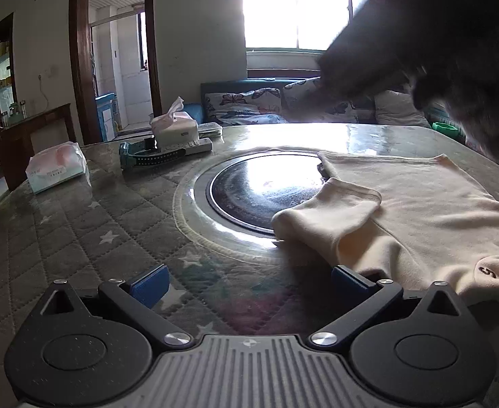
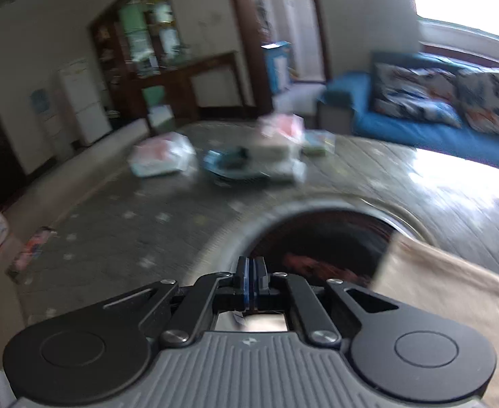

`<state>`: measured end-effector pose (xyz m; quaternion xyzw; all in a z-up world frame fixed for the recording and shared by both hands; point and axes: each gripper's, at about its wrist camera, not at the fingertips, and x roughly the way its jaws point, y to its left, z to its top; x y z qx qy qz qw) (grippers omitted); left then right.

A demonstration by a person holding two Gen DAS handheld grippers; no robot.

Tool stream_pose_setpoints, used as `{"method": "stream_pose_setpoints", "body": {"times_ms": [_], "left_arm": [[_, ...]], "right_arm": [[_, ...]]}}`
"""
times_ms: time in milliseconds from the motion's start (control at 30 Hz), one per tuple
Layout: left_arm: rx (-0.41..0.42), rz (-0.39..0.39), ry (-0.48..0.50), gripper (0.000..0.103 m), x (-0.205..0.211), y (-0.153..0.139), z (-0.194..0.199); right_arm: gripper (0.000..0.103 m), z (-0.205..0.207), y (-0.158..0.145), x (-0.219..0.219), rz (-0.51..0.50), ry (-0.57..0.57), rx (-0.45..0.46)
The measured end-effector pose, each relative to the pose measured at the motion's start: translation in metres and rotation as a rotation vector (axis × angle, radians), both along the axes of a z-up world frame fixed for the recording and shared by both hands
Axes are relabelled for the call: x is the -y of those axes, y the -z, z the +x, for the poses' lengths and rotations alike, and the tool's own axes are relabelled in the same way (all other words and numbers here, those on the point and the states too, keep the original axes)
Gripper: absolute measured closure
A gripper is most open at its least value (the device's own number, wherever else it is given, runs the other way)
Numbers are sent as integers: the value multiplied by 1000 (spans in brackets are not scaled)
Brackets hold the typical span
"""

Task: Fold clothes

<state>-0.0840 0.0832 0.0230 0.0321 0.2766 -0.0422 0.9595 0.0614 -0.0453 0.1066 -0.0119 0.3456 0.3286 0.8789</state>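
A cream shirt (image 1: 419, 204) lies spread on the table at the right in the left wrist view, one sleeve (image 1: 327, 217) folded over toward the dark round hob plate (image 1: 263, 187). My left gripper (image 1: 246, 282) stands open low over the table beside the shirt's near edge, with nothing between its blue pads (image 1: 149, 285). In the blurred right wrist view my right gripper (image 2: 252, 277) is shut with its pads together and no cloth between them; the shirt (image 2: 453, 306) lies to its right. A dark blurred shape (image 1: 419, 44) hangs above the shirt at the upper right.
On the quilted table cover (image 1: 96, 231) at the far left lie a tissue pack (image 1: 57, 168), a tissue box (image 1: 173, 129), a remote and a dark strap (image 1: 154, 156). Behind the table stand a blue sofa with cushions (image 2: 419, 98) and a wooden cabinet (image 2: 167, 81).
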Motion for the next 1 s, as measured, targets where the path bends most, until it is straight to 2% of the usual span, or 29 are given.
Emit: {"method": "stream_pose_setpoints", "body": {"times_ms": [67,167,333,467,667,767,867,1000], "left_arm": [[-3,6,5,0,2,1,1],[-10,8,5,0,3,2,2],[-10,7,20,0,7,-1,3],[-5,11,44,0,12,-2,5],[-11,15,56,0,20,-3,12],[-16,23,65,0,25,-3,16],[-19,40,83,0,32,-3,20],[-20,78,92,0,41,1,26]], "right_arm": [[101,-4,-8,-15,-12,-41,32],[99,-5,-11,-24,-43,-34,58],[93,3,7,-5,-90,63,-2],[83,14,32,28,-113,163,-64],[70,27,60,77,-72,266,-156],[69,29,70,89,-23,281,-209],[65,29,77,89,-20,293,-222],[67,29,78,90,1,299,-237]]}}
